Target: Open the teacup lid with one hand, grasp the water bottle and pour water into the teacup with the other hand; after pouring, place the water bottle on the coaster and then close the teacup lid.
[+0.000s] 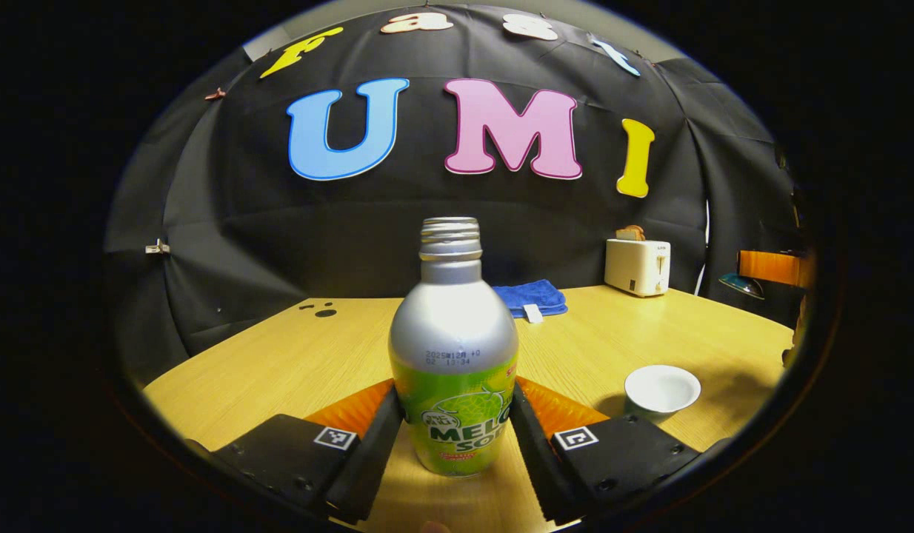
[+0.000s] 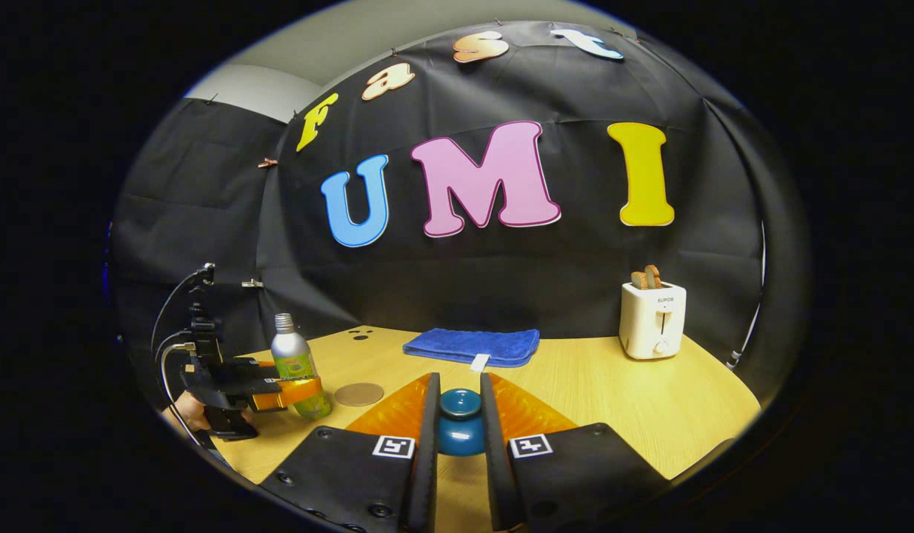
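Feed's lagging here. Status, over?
Left gripper shut on silver-green bottle, uncapped. Right gripper shut on blue lid. White teacup open. Nothing in the way.

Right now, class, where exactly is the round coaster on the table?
In the right gripper view the coaster lies flat on the table's left part, just right of the water bottle and left of the blue cloth.

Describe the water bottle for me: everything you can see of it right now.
The water bottle is a silver metal-looking bottle with a green printed label around its lower half and a threaded neck with no cap on. It stands upright on the wooden table, clamped between the left gripper fingers at label height. In the right gripper view it stands near the table's left edge, beside the round coaster, not on it.
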Motion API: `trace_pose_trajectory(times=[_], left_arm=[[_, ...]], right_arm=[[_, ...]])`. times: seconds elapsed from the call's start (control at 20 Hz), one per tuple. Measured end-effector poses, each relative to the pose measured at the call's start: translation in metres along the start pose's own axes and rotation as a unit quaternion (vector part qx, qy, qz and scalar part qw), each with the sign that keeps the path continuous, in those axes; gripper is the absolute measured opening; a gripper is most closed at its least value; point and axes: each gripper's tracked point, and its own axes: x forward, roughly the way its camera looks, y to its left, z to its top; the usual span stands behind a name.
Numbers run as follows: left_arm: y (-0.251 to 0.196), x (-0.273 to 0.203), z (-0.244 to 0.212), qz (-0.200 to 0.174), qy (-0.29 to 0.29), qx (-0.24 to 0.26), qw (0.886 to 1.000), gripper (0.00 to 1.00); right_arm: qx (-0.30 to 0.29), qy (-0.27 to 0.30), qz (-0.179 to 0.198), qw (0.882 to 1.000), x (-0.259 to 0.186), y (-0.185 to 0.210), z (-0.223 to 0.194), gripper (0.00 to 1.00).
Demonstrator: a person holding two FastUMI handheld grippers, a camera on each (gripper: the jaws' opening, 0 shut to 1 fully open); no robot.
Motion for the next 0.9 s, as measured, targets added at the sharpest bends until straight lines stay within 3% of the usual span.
trace_pose_trajectory(times=[0.15,0.3,0.5,0.75,0.9], left_arm=[[0.008,-0.006,0.011,0.027,-0.015,0.065,0.997,0.81],[0.012,-0.018,0.030,0.061,-0.044,0.175,0.982,0.81],[-0.004,-0.027,0.053,0.080,-0.072,0.334,0.936,0.80],[-0.022,-0.023,0.050,0.077,-0.060,0.457,0.884,0.80],[-0.038,-0.018,0.047,0.073,-0.059,0.532,0.841,0.80]], right_arm=[[0.001,-0.004,-0.009,1.000,-0.003,-0.009,0.005,0.31],[0.001,-0.003,-0.017,1.000,-0.005,-0.018,0.006,0.32],[0.004,-0.004,-0.022,1.000,-0.008,-0.024,0.009,0.31],[0.003,-0.012,-0.027,1.000,-0.014,-0.029,0.016,0.31],[0.004,-0.014,-0.033,0.999,-0.016,-0.034,0.018,0.31]])
